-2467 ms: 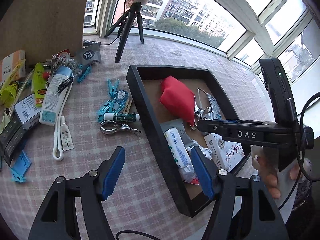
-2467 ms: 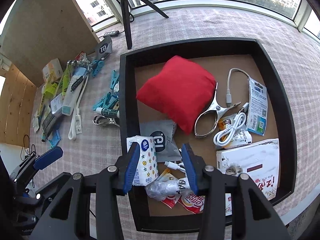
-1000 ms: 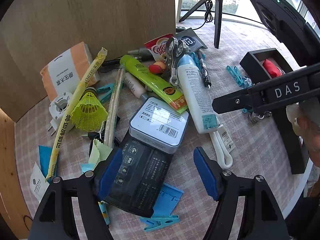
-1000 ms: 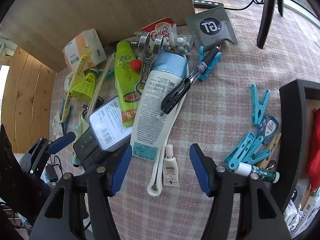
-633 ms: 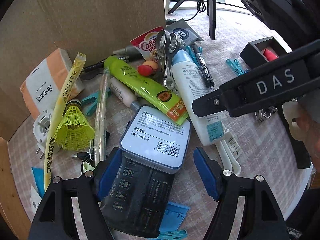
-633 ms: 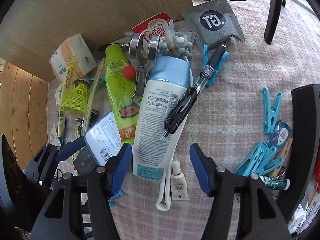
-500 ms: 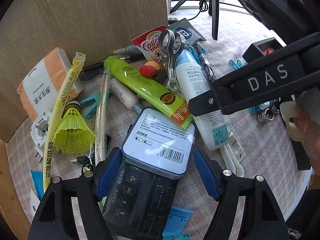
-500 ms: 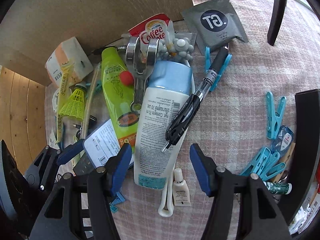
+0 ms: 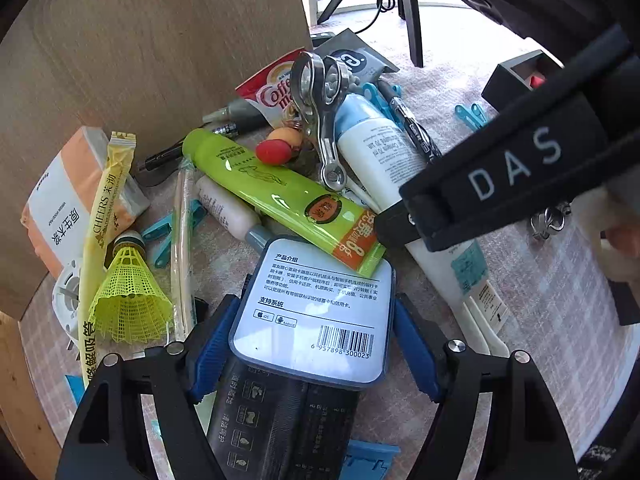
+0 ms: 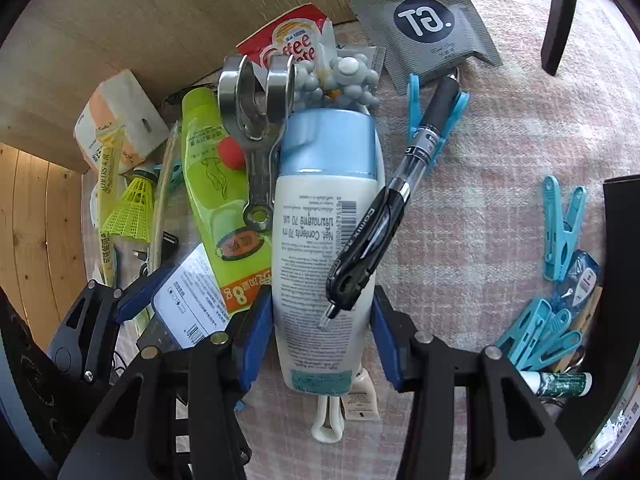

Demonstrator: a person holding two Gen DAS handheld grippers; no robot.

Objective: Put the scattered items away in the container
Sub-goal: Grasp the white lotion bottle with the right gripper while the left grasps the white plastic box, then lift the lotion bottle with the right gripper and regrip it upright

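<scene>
My left gripper (image 9: 314, 350) is open, its blue pads on either side of a white barcode-labelled box (image 9: 316, 312) that lies on a black packet (image 9: 280, 420). My right gripper (image 10: 318, 338) is open around the lower end of a white and blue lotion tube (image 10: 324, 232); a black pen (image 10: 384, 216) lies across the tube. The left gripper (image 10: 132, 300) and the box (image 10: 192, 300) also show in the right wrist view. The black container shows only as a corner (image 9: 516, 76) and an edge (image 10: 616, 264).
A green tube (image 9: 280, 192), metal clamp (image 9: 324, 120), Coffee-mate packet (image 10: 296, 48), grey GT pouch (image 10: 428, 24), yellow shuttlecock (image 9: 128, 296), tissue pack (image 9: 60, 200) and blue clothespins (image 10: 560, 224) crowd the checked cloth. A wooden board (image 9: 160, 40) stands behind. A tripod leg (image 10: 560, 16) is far right.
Both grippers left the container and moved over the pile, then lowered. The left jaws now straddle the white box; the right jaws now straddle the lotion tube.
</scene>
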